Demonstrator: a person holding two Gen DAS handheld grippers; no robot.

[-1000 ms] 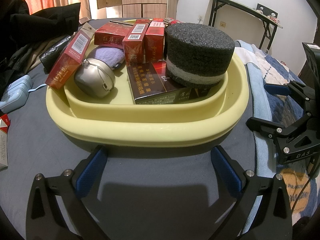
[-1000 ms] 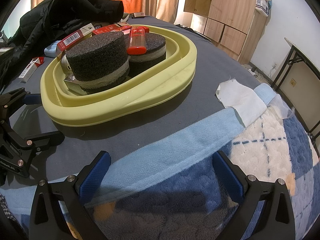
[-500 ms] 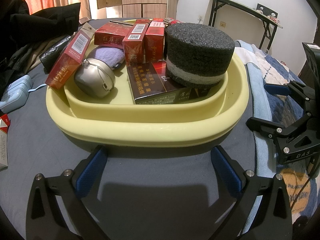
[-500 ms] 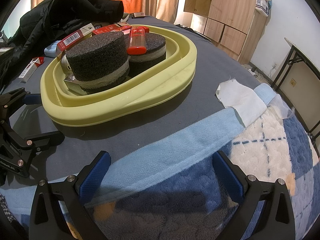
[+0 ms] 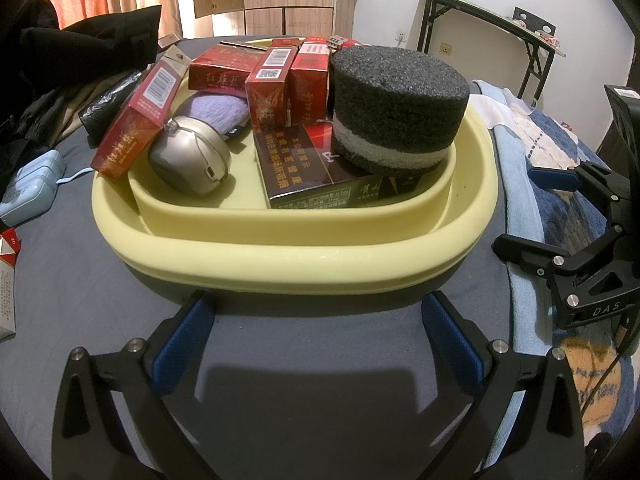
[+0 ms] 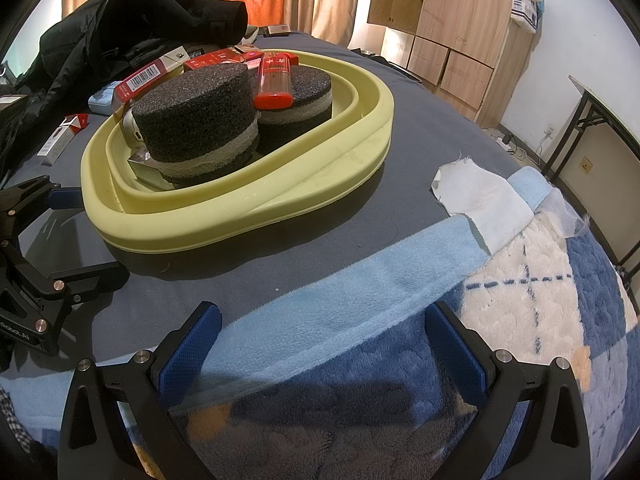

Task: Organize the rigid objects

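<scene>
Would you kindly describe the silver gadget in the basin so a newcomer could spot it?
Find the pale yellow plastic basin on the grey bedcover. In its left half, below the leaning red carton, sits a rounded silver metal gadget: the only shiny, dome-shaped item among boxes and foam.

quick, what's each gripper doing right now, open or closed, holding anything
Left gripper: open, holding nothing, over the dark grey sheet in front of the pale yellow plastic basin.
Right gripper: open, holding nothing, over the blue plush blanket.
</scene>
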